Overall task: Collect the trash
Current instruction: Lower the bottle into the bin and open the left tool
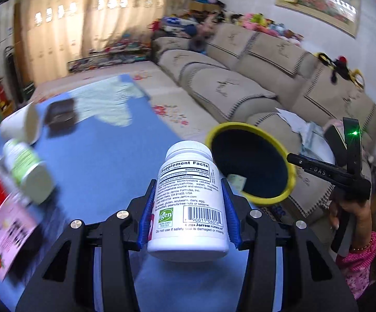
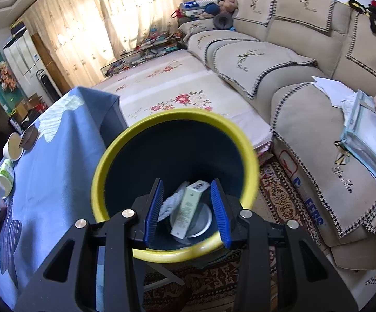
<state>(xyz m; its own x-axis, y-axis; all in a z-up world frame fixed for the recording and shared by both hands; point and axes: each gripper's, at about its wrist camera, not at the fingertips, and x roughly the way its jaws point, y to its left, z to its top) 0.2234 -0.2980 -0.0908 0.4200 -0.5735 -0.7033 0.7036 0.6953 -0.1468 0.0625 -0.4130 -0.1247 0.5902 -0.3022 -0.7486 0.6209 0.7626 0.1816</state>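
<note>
The left gripper (image 1: 189, 208) is clamping a white supplement bottle (image 1: 190, 200) between its blue pads (image 1: 146, 213), the jaws standing at a middling width set by the bottle's body, with the cap pointing away toward twelve o'clock and the label with its barcode facing the camera. The bottle is hanging clear above the blue tablecloth (image 1: 105, 156), and the gripper is pointing steeply downward. At about two o'clock from the bottle, the yellow-rimmed dark bin (image 1: 250, 163) is tilting its mouth toward the left camera, just off the table's edge. The right gripper (image 2: 188, 208) is gripping that bin by its near rim (image 2: 177, 253), jaws narrowly parted with one blue pad inside the wall and the other partly outside it, so the bin is being held off the floor beside the table. Inside the bin, a pale green carton (image 2: 189, 208), a round metal lid (image 2: 201, 221) and a white rope-like piece (image 2: 172, 202) are lying on the bottom. In the left view the person's right hand (image 1: 349, 208) is showing at three o'clock, wrapped around the black handle. On the cloth at nine o'clock, a second green-labelled bottle (image 1: 29, 171), a white cup (image 1: 21, 124) and a pink packet (image 1: 6, 234) are lying blurred. The beige sofa (image 2: 304, 78) is sitting at one o'clock behind.
</note>
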